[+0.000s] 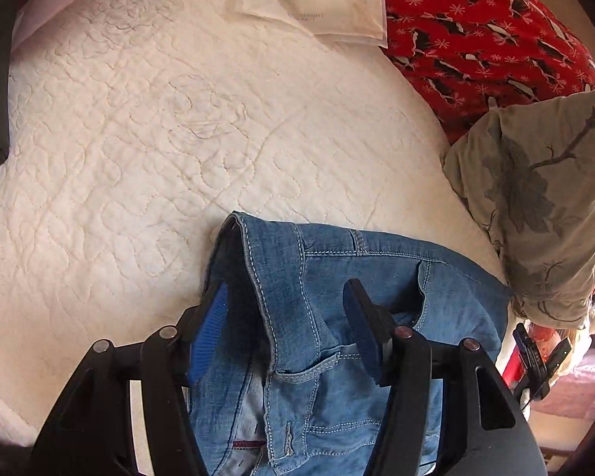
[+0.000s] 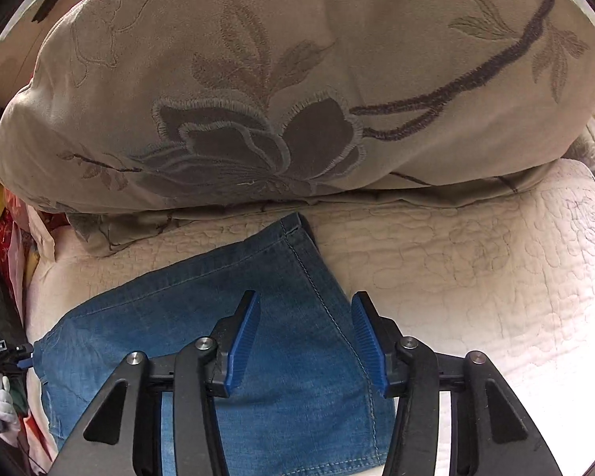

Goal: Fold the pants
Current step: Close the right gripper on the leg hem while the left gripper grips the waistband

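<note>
Jeans [image 1: 337, 317] lie on the white quilt [image 1: 139, 158], near edge, just left of the embroidered pillow [image 2: 297, 79]. Denim: soft, floppy, fairly heavy, not slippery or fragile; I'd take hold at thick seams, waistband or hem. Left gripper [image 1: 285, 309]: jaws about half open, straddling the raised waistband fold, pads not pressing, so holding nothing. Right gripper [image 2: 305, 317]: jaws about half open over the leg end near the hem [image 2: 297, 234], nothing pinched, cloth lying flat.
</note>
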Demonstrator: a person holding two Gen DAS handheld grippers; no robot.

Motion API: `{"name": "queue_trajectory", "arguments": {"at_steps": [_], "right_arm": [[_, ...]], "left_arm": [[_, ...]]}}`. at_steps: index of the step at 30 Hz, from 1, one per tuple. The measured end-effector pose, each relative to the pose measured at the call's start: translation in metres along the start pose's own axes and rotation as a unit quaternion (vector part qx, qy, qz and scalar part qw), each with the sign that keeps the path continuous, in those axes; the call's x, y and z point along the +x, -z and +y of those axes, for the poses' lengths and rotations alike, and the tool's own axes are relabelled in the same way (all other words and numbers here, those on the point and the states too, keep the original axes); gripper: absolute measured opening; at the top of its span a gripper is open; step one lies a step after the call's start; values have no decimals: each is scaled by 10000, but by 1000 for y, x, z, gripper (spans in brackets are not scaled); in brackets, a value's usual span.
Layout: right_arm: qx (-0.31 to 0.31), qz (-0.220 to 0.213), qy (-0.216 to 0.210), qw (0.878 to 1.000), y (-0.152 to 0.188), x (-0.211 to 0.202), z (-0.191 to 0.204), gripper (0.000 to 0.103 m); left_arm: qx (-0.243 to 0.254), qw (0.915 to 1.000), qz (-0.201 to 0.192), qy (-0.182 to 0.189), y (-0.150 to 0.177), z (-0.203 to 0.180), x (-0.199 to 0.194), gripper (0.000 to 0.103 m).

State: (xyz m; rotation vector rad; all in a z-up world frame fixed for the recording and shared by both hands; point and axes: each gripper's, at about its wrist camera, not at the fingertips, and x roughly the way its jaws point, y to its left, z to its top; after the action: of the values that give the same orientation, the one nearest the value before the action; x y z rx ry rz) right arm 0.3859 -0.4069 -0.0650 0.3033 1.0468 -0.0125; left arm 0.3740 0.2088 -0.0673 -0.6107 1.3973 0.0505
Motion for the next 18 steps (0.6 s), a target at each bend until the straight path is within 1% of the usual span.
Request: {"name": "queue_trajectory", "arguments": {"at_steps": [3,5,6,11,14,15,16,17,18], "right_arm": [[-93,-72,13,9999,-11,12,8,58],[-137,-94,28,9999,-16,21,11,59],[-140,-81,63,9998,-19,27,12,61],[-189,-19,237,9995,-26,56,18,61],[-340,77,376,9987,-27,70,27,62],[-463,61,426,9980,-26,71,31,59],[-592,38,497,9970,-26,71,35,53],[-671,48,502,9965,-25,70,38,32],[-698,114,433,9966,-25,69,40,16]], "left_arm": [[66,9999,34,-122,0,-1,4,58],[93,9998,44,-142,-1,-1,6,58],[109,9998,46,-155,-3,-2,7,58],[93,9996,109,-229,-12,-9,20,58],[115,9993,118,-325,-16,-17,27,58],[131,9992,104,-369,-17,-19,28,59],[159,9990,74,-411,-17,-22,29,59],[206,9989,40,-410,-16,-25,28,59],[249,9989,-13,-392,-15,-27,26,51]]}}
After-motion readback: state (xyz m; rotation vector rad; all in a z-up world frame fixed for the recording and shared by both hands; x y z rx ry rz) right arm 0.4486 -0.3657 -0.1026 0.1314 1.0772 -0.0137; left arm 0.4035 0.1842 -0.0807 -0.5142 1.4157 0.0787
